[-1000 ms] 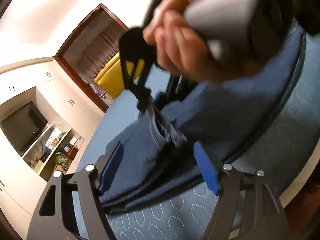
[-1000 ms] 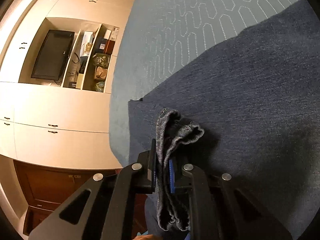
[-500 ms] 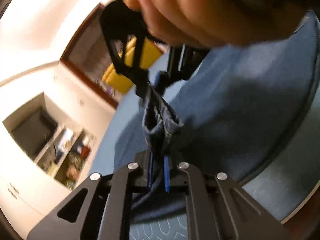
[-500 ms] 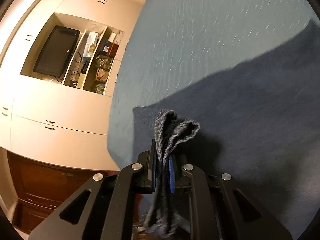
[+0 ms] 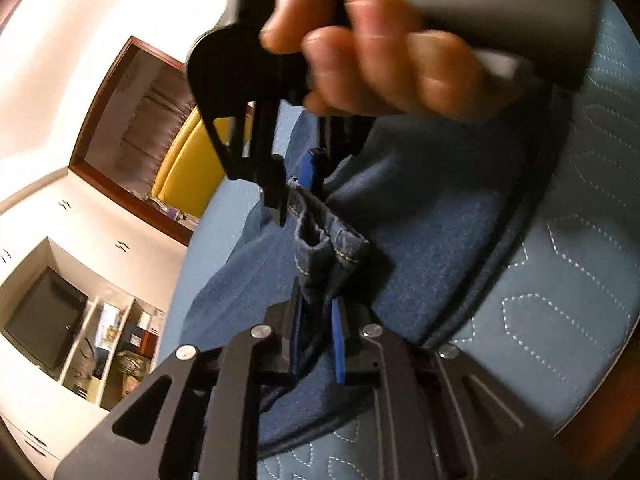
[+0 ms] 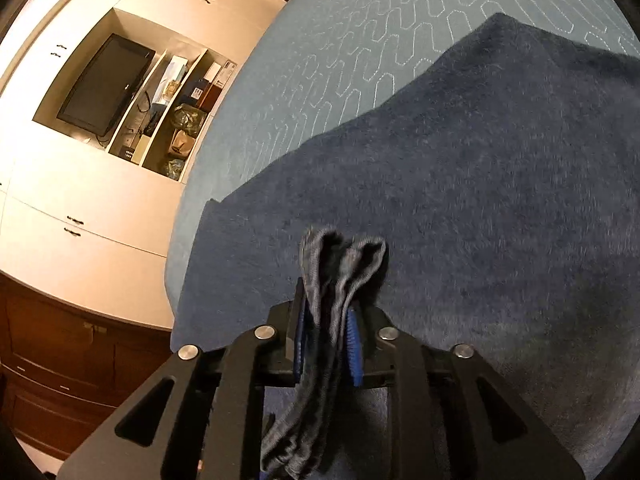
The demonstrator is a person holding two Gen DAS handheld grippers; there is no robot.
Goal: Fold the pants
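A light-blue quilted bed cover [image 6: 360,52], stitched with elongated hexagon outlines, forms the work surface. Dark-blue denim pants [image 6: 480,208] lie spread across it, with one bunched edge lifted off the cover. Beyond the bed stands a cream built-in wall unit [image 6: 100,200] with small dark handles; its recess holds a black flat-screen television [image 6: 106,86] and slanted shelves crowded with boxes and bags. Dark wooden drawers [image 6: 60,360] sit below the cream fronts.

No writing is legible: a small mark on the television bezel and the labels on the shelved boxes are too small to read.

Left wrist view only: a doorway framed in dark red-brown wood [image 5: 116,120], a yellow upholstered piece [image 5: 188,168] behind it, and the person's right hand [image 5: 380,76] gripping the grey handle of the right gripper [image 5: 296,196]. That gripper's fingers are closed on the hemmed, yellow-stitched fold of the pants. The left gripper [image 5: 316,332] has its blue pads drawn in close, pinching the same fold from the near side.

Right wrist view only: the pinched fold rises between nearly closed blue pads and hangs down behind them.
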